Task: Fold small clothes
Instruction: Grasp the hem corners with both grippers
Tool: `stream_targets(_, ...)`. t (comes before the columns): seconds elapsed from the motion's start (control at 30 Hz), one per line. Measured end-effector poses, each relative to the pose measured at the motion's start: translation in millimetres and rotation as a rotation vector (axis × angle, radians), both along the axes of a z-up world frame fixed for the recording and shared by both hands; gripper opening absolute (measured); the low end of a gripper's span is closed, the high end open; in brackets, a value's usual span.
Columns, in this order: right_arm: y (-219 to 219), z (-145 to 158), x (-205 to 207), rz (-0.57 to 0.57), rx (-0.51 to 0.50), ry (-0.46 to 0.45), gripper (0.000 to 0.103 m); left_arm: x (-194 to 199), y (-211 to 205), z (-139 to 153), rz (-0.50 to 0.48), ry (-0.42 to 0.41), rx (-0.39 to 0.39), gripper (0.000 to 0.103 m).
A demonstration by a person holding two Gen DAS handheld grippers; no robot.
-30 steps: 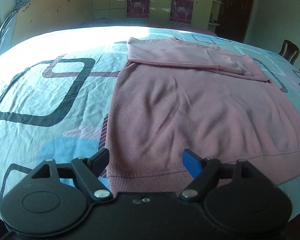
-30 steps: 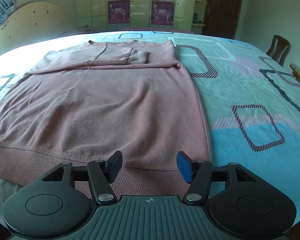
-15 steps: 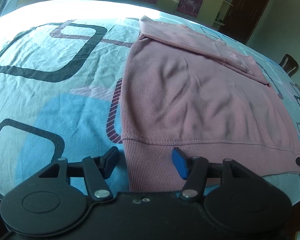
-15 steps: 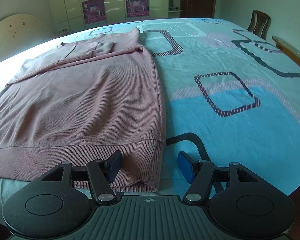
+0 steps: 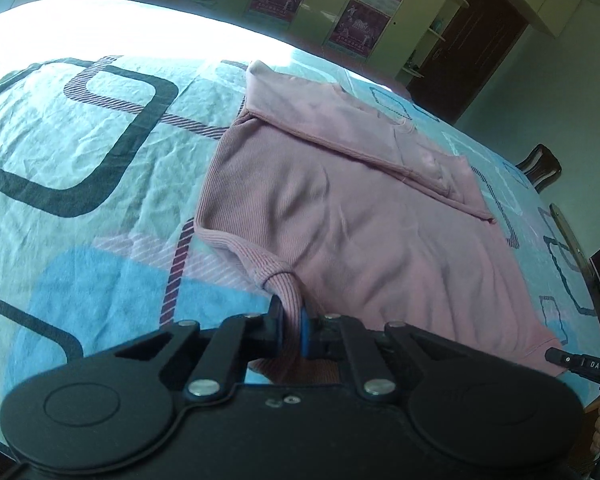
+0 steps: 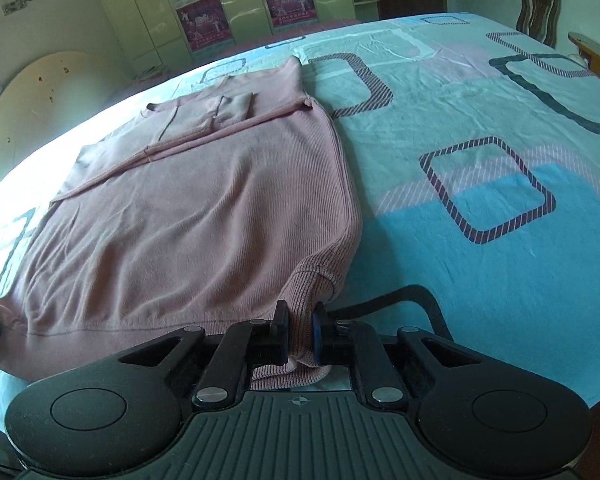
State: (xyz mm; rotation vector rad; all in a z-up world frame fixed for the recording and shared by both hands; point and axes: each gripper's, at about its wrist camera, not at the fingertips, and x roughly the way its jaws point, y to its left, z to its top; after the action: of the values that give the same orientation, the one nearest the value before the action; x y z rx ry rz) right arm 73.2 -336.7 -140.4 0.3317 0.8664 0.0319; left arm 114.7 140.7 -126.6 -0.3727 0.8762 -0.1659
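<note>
1. Bedsheet (image 5: 80, 184), pale blue with dark square outlines and striped patches, covers the whole wide surface and carries everything else.
2. Pink sweater (image 5: 360, 216) lies flat on the sheet, hem towards the cameras, its sleeves folded across the chest at the far end; the fabric is ribbed and slightly rumpled near both front corners.
3. Wardrobe doors with posters (image 6: 204, 12) stand along the far wall, with a wooden chair (image 6: 538, 8) beyond the sheet's right edge.
4. Left gripper (image 5: 290, 326) has its jaws pressed together on the sweater's hem at the left front corner; the ribbed band bunches into a narrow pleat between the pads and lifts a little off the sheet.
5. Right gripper (image 6: 300, 334) likewise pinches the hem at the right front corner, the ribbed edge gathered between its two pads and the corner raised into a small hump.
6. Tip of the right gripper shows at the left view's right edge, at the far hem corner.
</note>
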Motion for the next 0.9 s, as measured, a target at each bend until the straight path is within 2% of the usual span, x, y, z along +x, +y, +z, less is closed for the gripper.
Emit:
stream_targets(0.3,-11.0,48.9,71.3,0.008,0.043,-0.11,0.01,73.7,-0.4,42.8,0.031,-0.128,-0.089,0.008)
stream_targets(0.53,-16.5,66.5,149.1,0.007,0.051,-0.162,0.01,145.0,-10.8,58.2,0.043,-0.189,-0.085,0.008)
stream_targets(0.7,-20.3,69.2,211.2,0.001,0.072,-0.163,0.01,198.3,-10.1,54.8,0.092,-0.182,-0.096,0.007)
stream_targets(0.9,-28.8,57.2,287.1,-0.009,0.102,-0.121,0.01,258.4,-6.4,44.0,0.161,-0.156,-0.076,0.008)
